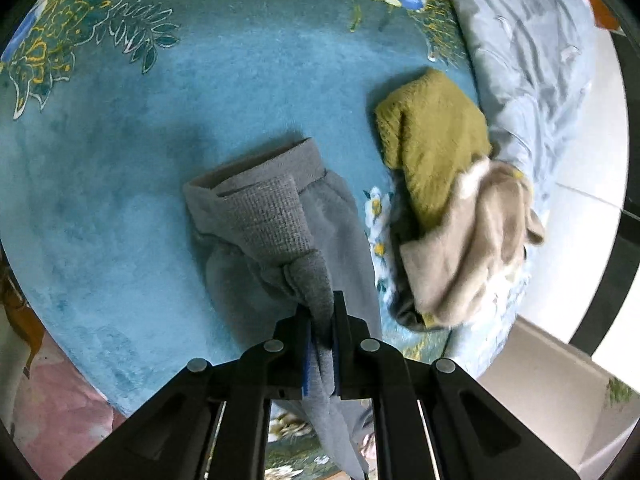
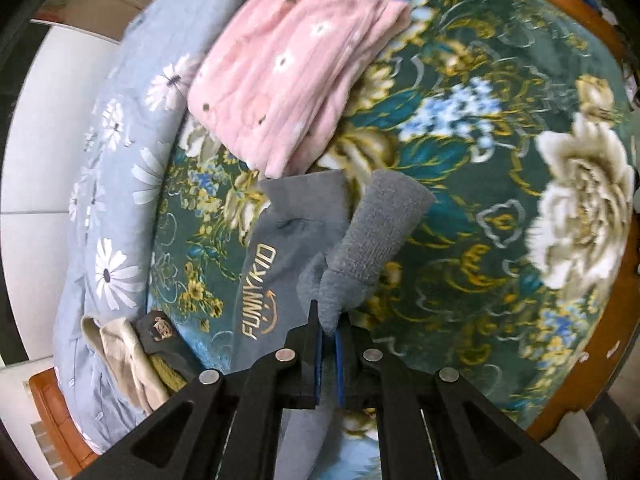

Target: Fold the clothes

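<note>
Grey sweatpants lie partly folded on a teal floral blanket, the waistband toward the far side. My left gripper is shut on a ribbed grey cuff of the sweatpants, lifted above the cloth. In the right wrist view the same grey sweatpants show gold "FUNNYKID" lettering. My right gripper is shut on the other ribbed cuff, which sticks up past the fingertips.
An olive knit garment and a beige fleece one lie heaped to the right. A folded pink flowered garment rests at the far side. A grey-blue daisy quilt runs along the bed's edge, with a wooden bed frame and white floor beyond.
</note>
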`<move>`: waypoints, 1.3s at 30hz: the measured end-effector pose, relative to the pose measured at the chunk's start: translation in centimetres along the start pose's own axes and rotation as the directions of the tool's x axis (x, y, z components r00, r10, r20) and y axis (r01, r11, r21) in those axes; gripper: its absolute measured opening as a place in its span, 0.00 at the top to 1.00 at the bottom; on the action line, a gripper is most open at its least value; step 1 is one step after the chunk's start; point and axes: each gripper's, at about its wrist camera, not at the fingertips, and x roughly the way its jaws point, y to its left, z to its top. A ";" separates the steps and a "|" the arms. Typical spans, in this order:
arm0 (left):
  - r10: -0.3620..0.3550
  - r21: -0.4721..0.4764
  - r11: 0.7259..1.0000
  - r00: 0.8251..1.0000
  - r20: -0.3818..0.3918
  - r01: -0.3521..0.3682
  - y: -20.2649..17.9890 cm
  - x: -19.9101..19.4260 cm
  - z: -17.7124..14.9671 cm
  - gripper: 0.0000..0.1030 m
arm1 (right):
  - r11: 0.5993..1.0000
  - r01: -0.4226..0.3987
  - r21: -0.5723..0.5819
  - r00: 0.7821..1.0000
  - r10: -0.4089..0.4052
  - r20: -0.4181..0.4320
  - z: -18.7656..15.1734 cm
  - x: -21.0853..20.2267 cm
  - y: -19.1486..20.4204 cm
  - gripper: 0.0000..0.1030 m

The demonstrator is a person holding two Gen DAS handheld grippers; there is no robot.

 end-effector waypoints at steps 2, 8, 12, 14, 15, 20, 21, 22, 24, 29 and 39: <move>-0.023 -0.066 0.998 1.000 0.003 0.024 -0.2 1.6 0.7 0.94 | 0.999 0.025 -0.037 0.999 -0.027 -0.038 1.2 1.8 2.1 0.95; -0.023 -0.198 0.980 0.999 0.036 0.030 -0.1 5.7 2.9 0.92 | 0.976 0.113 -0.188 0.981 -0.140 -0.134 3.3 7.5 8.1 0.95; -0.075 -0.209 0.975 0.996 0.043 0.082 -1.0 8.0 3.5 0.83 | 0.956 0.145 -0.256 0.974 -0.184 -0.132 3.8 9.9 10.3 0.91; -0.129 -0.249 0.959 0.991 0.046 0.136 -0.8 8.4 3.6 0.72 | 0.947 0.142 -0.289 0.971 -0.190 -0.146 3.6 11.0 10.9 0.91; -0.152 -0.265 0.951 0.987 0.057 0.162 -0.7 8.3 3.5 0.66 | 0.941 0.132 -0.310 0.971 -0.186 -0.151 3.5 11.3 11.2 0.90; -0.217 -0.190 0.954 0.972 0.090 0.231 -0.5 5.5 2.7 0.52 | 0.928 0.071 -0.365 0.985 -0.123 -0.121 2.7 10.9 11.6 0.65; -0.212 -0.154 0.962 0.972 0.100 0.226 -0.2 4.6 2.4 0.51 | 0.927 0.052 -0.372 0.989 -0.100 -0.112 2.4 10.4 11.6 0.61; -0.193 -0.119 0.971 0.975 0.112 0.206 0.2 3.7 2.1 0.50 | 0.924 0.029 -0.382 0.992 -0.073 -0.103 2.0 9.8 11.6 0.59; -0.129 -0.044 0.990 0.980 0.149 0.137 1.4 1.9 1.4 0.48 | 0.910 -0.010 -0.414 0.996 -0.026 -0.081 0.8 8.2 11.4 0.53; -0.017 0.032 0.999 0.985 0.174 0.012 5.7 1.0 0.9 0.44 | 0.882 -0.033 -0.470 0.996 -0.011 -0.090 -3.2 6.2 9.9 0.52; -0.133 0.091 0.988 0.981 0.140 0.122 10.9 6.0 4.6 0.43 | 0.775 0.030 -0.631 0.985 -0.131 -0.114 -13.6 5.5 9.5 0.52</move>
